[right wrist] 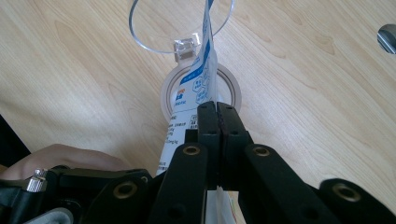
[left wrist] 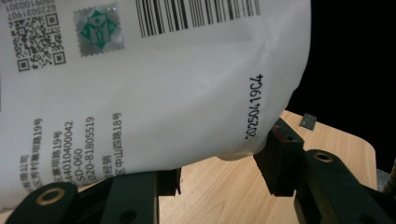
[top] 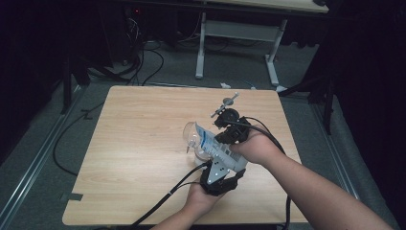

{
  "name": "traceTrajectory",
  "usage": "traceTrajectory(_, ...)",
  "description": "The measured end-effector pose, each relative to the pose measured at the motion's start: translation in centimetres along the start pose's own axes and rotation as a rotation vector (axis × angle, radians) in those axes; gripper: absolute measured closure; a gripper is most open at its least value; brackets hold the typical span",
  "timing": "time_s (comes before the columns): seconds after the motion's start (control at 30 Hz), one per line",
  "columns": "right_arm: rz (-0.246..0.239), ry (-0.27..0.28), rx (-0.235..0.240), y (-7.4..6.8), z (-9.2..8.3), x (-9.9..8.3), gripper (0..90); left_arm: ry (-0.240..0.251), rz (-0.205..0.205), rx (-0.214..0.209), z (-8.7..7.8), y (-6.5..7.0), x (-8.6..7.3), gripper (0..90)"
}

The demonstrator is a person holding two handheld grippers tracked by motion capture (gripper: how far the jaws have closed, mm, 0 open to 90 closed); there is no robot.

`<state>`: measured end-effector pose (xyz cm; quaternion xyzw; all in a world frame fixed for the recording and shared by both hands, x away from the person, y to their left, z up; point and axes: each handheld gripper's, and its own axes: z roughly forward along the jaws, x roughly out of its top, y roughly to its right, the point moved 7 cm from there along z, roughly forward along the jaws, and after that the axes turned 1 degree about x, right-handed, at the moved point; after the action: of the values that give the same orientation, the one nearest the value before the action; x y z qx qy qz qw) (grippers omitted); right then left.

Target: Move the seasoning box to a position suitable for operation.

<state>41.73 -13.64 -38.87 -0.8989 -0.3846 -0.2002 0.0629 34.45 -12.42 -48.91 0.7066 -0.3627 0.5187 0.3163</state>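
Nearby, clear lidded container (top: 194, 139) beside pouch (top: 214, 143).

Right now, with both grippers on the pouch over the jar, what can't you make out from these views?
- Pouch top and left side: cut off by the left gripper view's edges.
- Pouch's lower end: high view, hidden behind the left gripper and the hand.
- Jar contents: right gripper view, blocked by the pouch and the right gripper.
- Small printed text: high view, too small to read.
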Motion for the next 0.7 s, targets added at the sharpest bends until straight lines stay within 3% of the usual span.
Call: traceTrajectory(0.7, 0.000, 0.005, 0.000, -0.05, -0.12, 0.13, 89.7, 0.008, 0.001, -0.001, -0.10, -0.01, 0.15, 56.1)
